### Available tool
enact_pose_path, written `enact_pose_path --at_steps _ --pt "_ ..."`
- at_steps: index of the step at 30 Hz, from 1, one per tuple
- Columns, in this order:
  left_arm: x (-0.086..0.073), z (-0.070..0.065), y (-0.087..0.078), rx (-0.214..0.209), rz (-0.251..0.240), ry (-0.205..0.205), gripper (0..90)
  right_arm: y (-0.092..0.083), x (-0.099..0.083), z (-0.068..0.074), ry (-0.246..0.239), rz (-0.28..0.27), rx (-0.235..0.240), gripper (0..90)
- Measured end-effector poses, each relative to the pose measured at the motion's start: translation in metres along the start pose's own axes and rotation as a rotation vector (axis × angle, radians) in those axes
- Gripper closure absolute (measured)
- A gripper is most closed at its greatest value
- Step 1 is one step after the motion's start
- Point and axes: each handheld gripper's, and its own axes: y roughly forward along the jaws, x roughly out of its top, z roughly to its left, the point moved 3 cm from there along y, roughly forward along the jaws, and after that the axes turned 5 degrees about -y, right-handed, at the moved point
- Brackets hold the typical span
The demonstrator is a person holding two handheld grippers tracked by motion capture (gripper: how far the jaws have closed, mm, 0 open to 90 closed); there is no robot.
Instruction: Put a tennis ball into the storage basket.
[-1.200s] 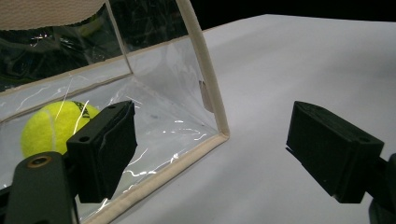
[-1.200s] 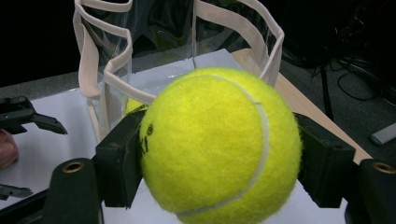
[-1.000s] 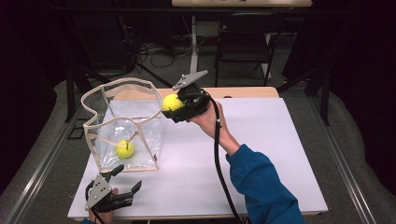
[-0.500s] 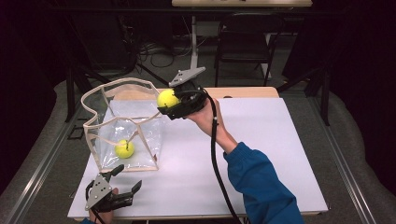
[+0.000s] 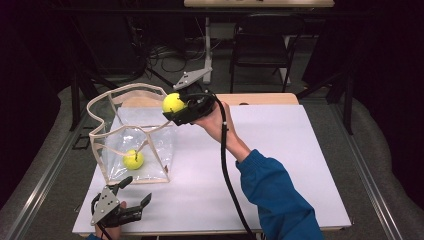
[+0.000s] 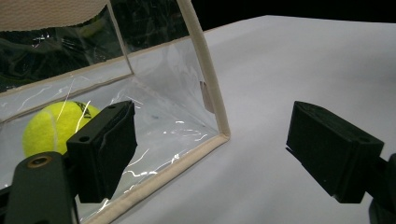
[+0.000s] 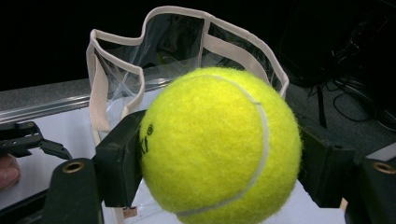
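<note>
Two tongs: right tongs (image 5: 176, 107) raised, clamping tennis ball (image 5: 173, 102) beside bag (image 5: 150, 90); left tongs (image 5: 134, 192) apart, low.

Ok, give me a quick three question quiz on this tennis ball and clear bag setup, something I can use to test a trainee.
1. True or false: the right gripper is shut on a tennis ball.
2. How many tennis balls already lie inside the clear bag?
A. none
B. one
C. three
3. Fill in: the left gripper rests near the table's front edge with its jaws ____.

Key:
1. True; its pads press the ball from both sides above the bag's rim.
2. B; one ball inside lies on the bag's floor.
3. Open, with nothing between them.
</note>
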Motion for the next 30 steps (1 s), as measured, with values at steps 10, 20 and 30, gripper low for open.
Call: enact_pose_path --at_steps 10,20,30 --pt "0.000 0.001 0.000 -0.002 0.001 -0.004 15.8 0.006 0.006 0.001 -0.012 0.004 0.001 26.3" --pt "0.000 0.000 0.000 0.000 -0.003 -0.004 15.8 0.009 0.012 0.002 -0.017 0.011 -0.002 26.2" --pt "0.000 0.000 0.000 -0.004 0.002 -0.005 15.8 0.015 0.017 0.004 -0.025 0.016 0.006 26.2"
